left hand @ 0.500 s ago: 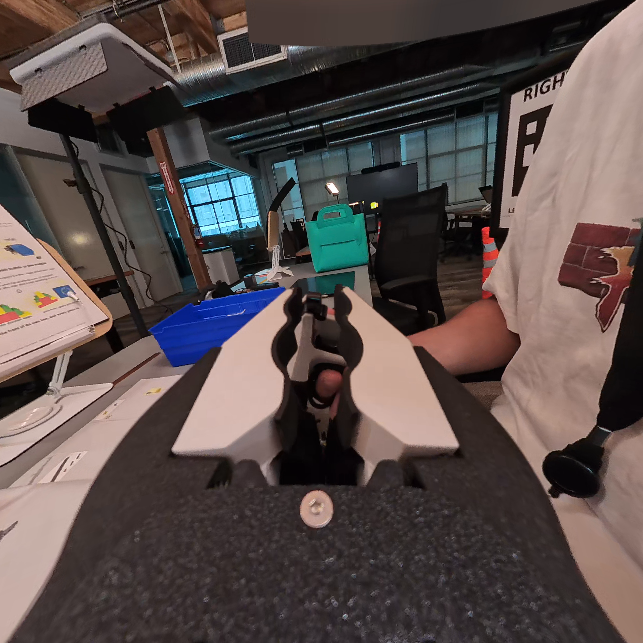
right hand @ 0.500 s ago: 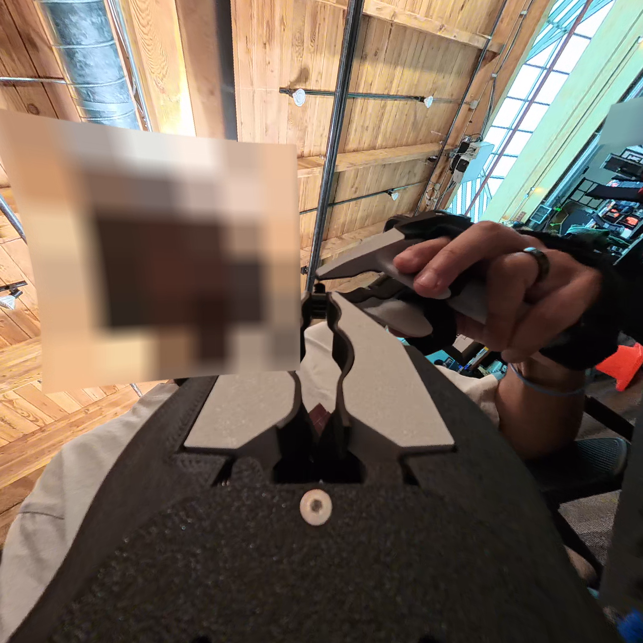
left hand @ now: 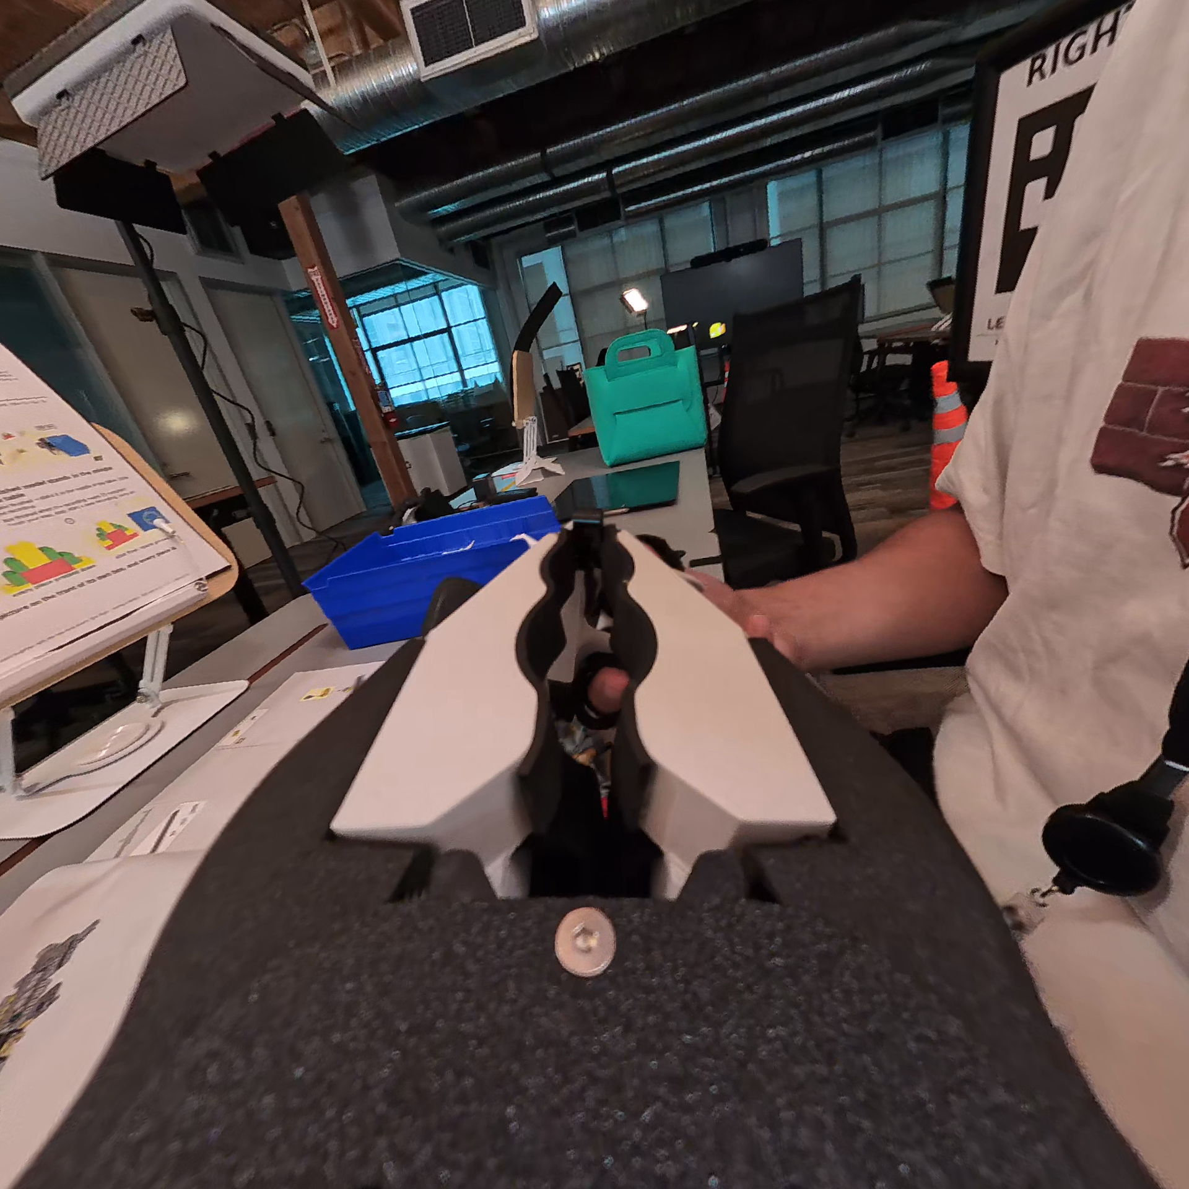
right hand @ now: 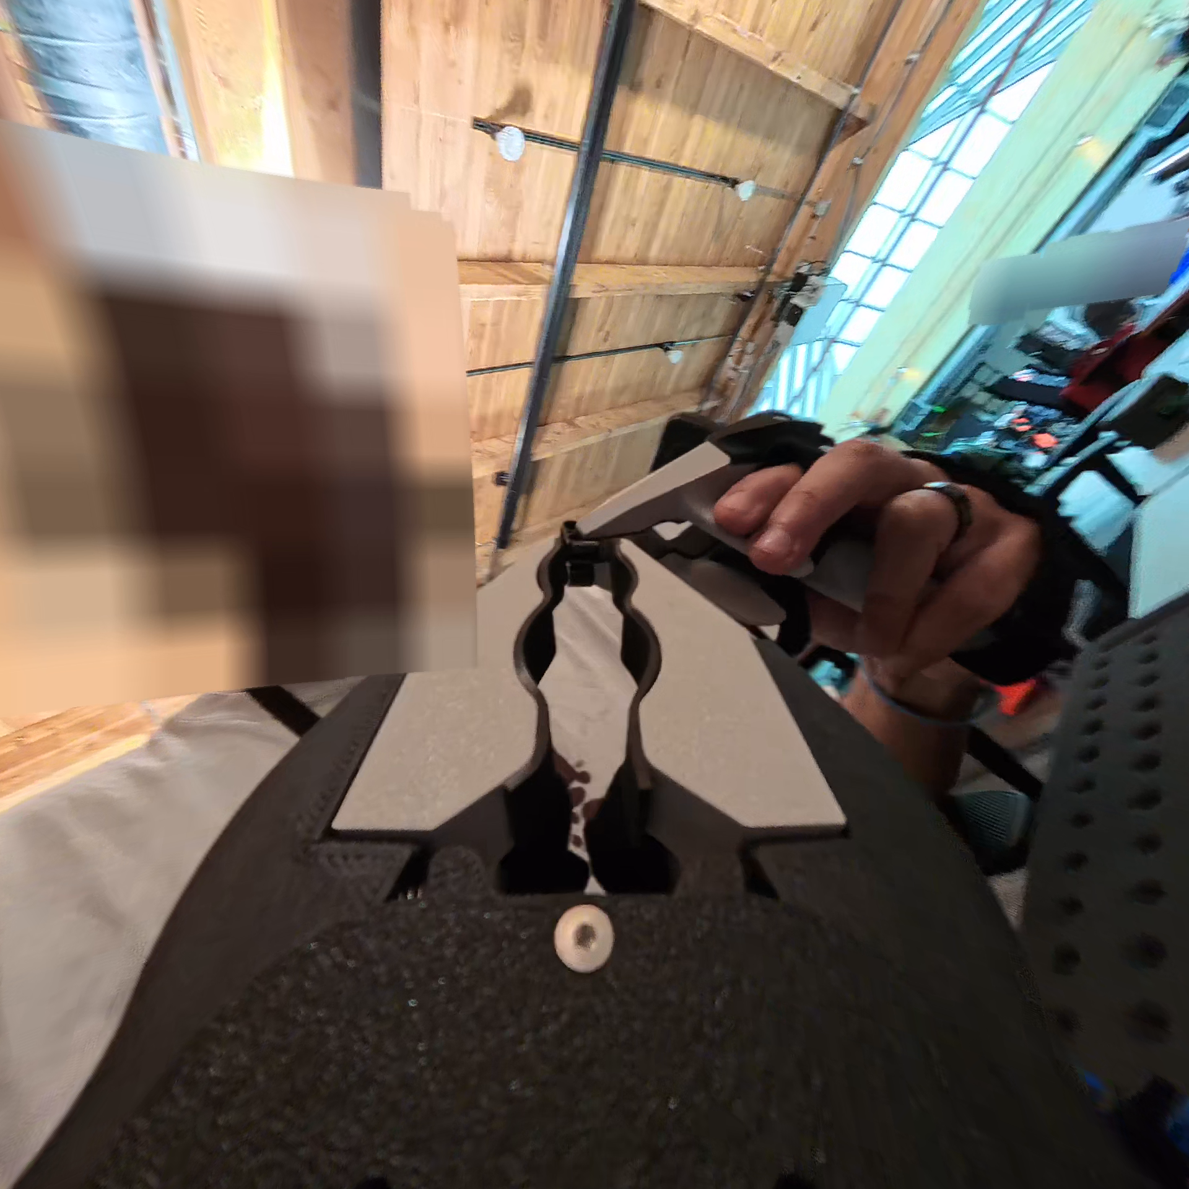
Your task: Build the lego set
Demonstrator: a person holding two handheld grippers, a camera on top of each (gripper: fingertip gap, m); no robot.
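the left gripper (left hand: 589,547) is held level above the table, its two fingers drawn together at the tips around a small black lego piece (left hand: 587,522), which is pinched right at the far end. in the right wrist view the same small black piece (right hand: 579,561) is seen at the tips of the right gripper (right hand: 582,566), whose fingers are also brought together on it, so the piece is clamped from both sides and the two tools meet tip to tip. the left gripper (right hand: 650,508) is seen there coming in from the right, gripped by a hand (right hand: 901,553) with a ring on one finger. the right gripper is tilted upward toward a wooden ceiling (right hand: 643,257).

ahead and to the left of the left gripper a blue bin (left hand: 418,579) is set on the table (left hand: 270,656), and farther left an instruction sheet (left hand: 77,527) is propped on a stand. a green bag (left hand: 646,405) and a black office chair (left hand: 791,418) are seen well beyond the tips. to the right, a person's forearm (left hand: 868,592) and white t-shirt (left hand: 1061,515) are close beside the gripper.
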